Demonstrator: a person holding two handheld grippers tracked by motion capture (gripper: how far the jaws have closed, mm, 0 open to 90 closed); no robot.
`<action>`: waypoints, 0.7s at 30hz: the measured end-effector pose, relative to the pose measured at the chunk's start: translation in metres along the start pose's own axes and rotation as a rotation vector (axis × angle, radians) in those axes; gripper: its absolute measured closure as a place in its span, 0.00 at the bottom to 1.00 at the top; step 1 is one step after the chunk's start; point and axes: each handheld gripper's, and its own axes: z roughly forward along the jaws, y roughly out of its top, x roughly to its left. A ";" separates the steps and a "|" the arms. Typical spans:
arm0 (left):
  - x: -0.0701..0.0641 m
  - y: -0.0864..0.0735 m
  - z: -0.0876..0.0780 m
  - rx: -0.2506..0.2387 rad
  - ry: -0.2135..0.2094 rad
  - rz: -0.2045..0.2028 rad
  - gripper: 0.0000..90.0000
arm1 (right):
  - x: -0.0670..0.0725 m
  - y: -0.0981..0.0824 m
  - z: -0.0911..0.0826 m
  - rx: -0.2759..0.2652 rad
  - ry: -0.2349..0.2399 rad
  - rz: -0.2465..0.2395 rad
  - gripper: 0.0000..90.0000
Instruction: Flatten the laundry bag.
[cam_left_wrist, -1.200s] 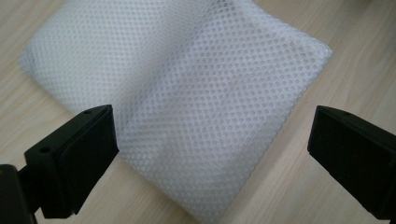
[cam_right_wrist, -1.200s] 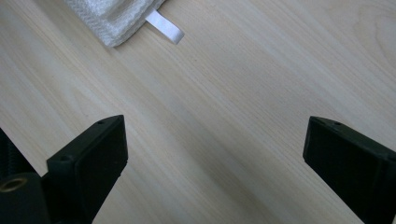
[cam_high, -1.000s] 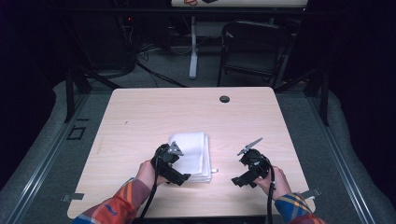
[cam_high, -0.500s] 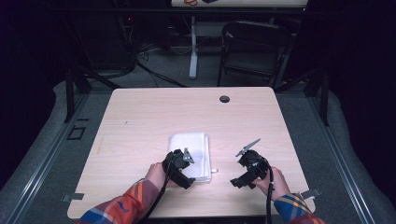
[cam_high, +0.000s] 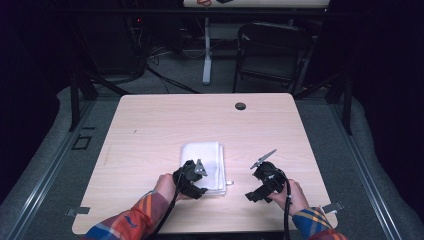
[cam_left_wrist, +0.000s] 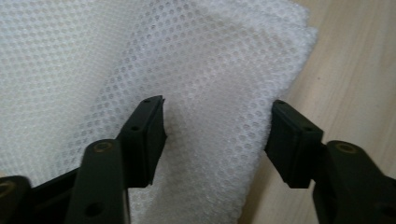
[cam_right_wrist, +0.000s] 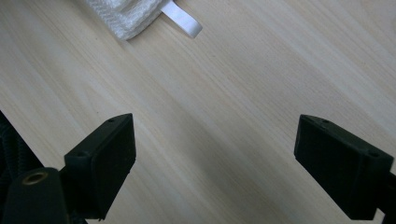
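Pale wooden counter (cam_high: 150, 130), bare over its whole upper half save a small dark grommet (cam_high: 240, 106) near the far edge; dark floor, cables and a chair (cam_high: 270, 55) beyond. Folded white cloth (cam_high: 204, 162) lying lower centre, near edge close to the counter's front. Left claw (cam_high: 200, 176) set over the cloth's lower left corner, jaws just been closing, mesh fabric (cam_left_wrist: 210, 116) bunched between them, pads seemingly not yet pressing. Right claw (cam_high: 257, 177) lower right, well apart from the cloth, jaws wide, nothing held, bare wood (cam_right_wrist: 219, 140) between; cloth's white tag (cam_right_wrist: 183, 18) at upper frame.
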 end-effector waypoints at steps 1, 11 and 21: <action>0.000 0.000 -0.001 0.000 -0.002 0.000 0.51 | 0.000 0.001 0.000 0.007 -0.006 -0.008 0.14; 0.002 -0.001 -0.004 -0.013 -0.010 0.001 0.76 | 0.007 0.013 0.009 -0.001 0.008 -0.037 0.19; 0.003 -0.002 -0.009 -0.057 -0.012 -0.014 0.89 | 0.017 0.024 0.015 -0.012 0.006 -0.071 0.40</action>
